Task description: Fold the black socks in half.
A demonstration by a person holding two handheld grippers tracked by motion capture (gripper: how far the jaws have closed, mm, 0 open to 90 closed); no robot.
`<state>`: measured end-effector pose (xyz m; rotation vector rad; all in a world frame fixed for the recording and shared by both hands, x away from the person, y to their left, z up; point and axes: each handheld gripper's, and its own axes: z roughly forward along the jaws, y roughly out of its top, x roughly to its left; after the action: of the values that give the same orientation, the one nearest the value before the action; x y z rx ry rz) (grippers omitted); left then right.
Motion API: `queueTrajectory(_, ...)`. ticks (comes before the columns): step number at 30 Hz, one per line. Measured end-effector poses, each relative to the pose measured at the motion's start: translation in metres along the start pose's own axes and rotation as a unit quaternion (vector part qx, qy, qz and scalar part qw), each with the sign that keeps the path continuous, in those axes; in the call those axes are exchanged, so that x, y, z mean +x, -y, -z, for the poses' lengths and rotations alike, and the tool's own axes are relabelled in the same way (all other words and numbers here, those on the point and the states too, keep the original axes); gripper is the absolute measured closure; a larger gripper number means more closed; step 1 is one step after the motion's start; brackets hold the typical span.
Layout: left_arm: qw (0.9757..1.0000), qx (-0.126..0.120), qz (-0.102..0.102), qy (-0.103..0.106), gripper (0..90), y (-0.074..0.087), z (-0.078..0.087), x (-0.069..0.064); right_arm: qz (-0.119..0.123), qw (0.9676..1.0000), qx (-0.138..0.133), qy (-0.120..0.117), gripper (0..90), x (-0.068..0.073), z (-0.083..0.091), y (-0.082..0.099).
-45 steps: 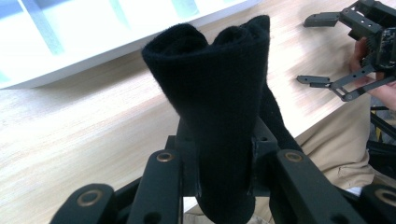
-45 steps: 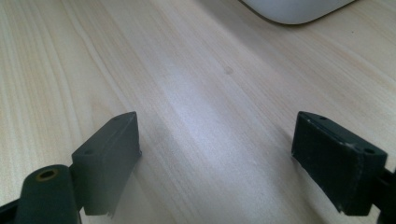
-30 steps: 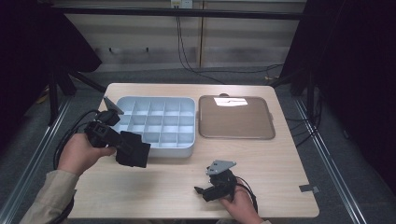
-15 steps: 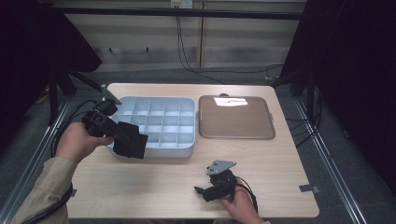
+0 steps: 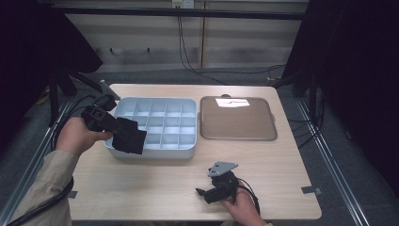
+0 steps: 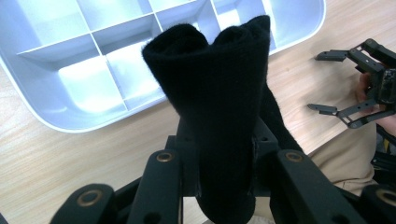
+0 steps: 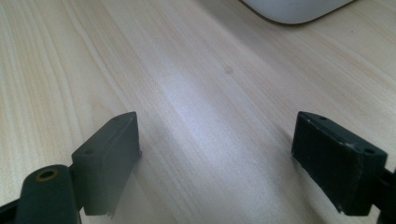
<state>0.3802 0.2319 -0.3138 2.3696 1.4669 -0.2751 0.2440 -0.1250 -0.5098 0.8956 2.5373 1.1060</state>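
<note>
Left gripper (image 5: 123, 133) pinches a black rolled sock (image 6: 219, 107) btwn its jaws, clamped low on the roll. The sock is off the table, hanging over the near-left corner of the divided tray (image 5: 155, 153), above the front compartments but not yet in one. Right gripper (image 5: 207, 190) sits near the table's front edge, well apart from the tray, jaws spread w/ nothing btwn them; in the right gripper view there's bare wood under them.

Progress, as I read it: pick-up is done, carry is nearly done. Left to do: line the sock up over a cell, lower it, let go. All cells I can see are bare, so this looks like the first item in.

Materials: sock is soft, fuzzy knit, matte black, folded into a thick roll w/ two lobes at the top; should squash easily and may spring open once freed. Tray is pale blue-white plastic, smooth, rounded corners, thin straight dividers making a grid. Beside it a flat brown tray (image 5: 237, 136) w/ a raised rim, a glare patch on it. Table (image 5: 155, 188) is light wood grain, smooth.
</note>
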Motion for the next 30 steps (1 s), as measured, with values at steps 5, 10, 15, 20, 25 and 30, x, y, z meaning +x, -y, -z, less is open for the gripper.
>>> queueTrajectory(5, 1.0000, -0.005, 0.006, -0.002, 72.0, -0.002, 0.000, 0.006, 0.000, 1.0000, 0.000, 0.000, 14.9, 0.000, 0.000, 0.000)
queueTrajectory(10, 1.0000, -0.005, 0.007, -0.003, 71.9, -0.004, 0.000, 0.013, 0.001, 1.0000, 0.000, 0.000, 14.9, 0.000, 0.000, 0.000)
queueTrajectory(15, 0.9999, -0.006, 0.006, -0.006, 71.8, -0.006, -0.002, 0.020, 0.001, 1.0000, 0.000, 0.000, 14.9, 0.000, 0.000, 0.000)
queueTrajectory(20, 0.9999, -0.008, 0.007, -0.012, 71.8, -0.008, -0.002, 0.024, 0.001, 1.0000, 0.000, 0.000, 14.9, 0.000, 0.000, 0.000)
queueTrajectory(25, 0.9998, -0.008, 0.012, -0.014, 71.8, -0.009, -0.002, 0.030, 0.001, 1.0000, 0.000, 0.000, 14.9, 0.000, 0.000, 0.000)
queueTrajectory(30, 0.9996, -0.011, 0.013, -0.024, 71.7, -0.009, -0.002, 0.037, 0.002, 1.0000, -0.001, 0.000, 14.9, 0.000, 0.000, 0.000)
